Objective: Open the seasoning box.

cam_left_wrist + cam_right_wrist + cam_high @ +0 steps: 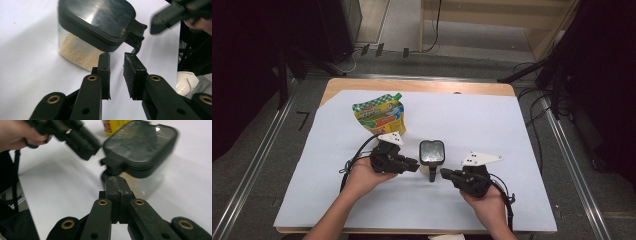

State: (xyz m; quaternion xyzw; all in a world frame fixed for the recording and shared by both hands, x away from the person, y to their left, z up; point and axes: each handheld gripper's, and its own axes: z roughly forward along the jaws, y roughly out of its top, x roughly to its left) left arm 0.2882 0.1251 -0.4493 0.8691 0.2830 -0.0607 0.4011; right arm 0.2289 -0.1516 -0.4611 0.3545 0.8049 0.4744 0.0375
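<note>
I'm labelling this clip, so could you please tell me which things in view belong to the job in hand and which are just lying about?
In the job:
- clear container with a dark lid, powder inside
- left gripper, beside it, jaws slightly apart with nothing between them
- right gripper, jaws shut, near the lid's tab

Lying about:
- yellow-green spouted pouch
- white sheet on the wooden table

The clear square jar with a dark lid (432, 152) stands between the left gripper (414, 165) and right gripper (444, 173), blocking the straight way across; the yellow-green spouted pouch (380, 114) stands behind on the left; the white sheet (492, 120) lies bare to the right and along the near edge.
</note>
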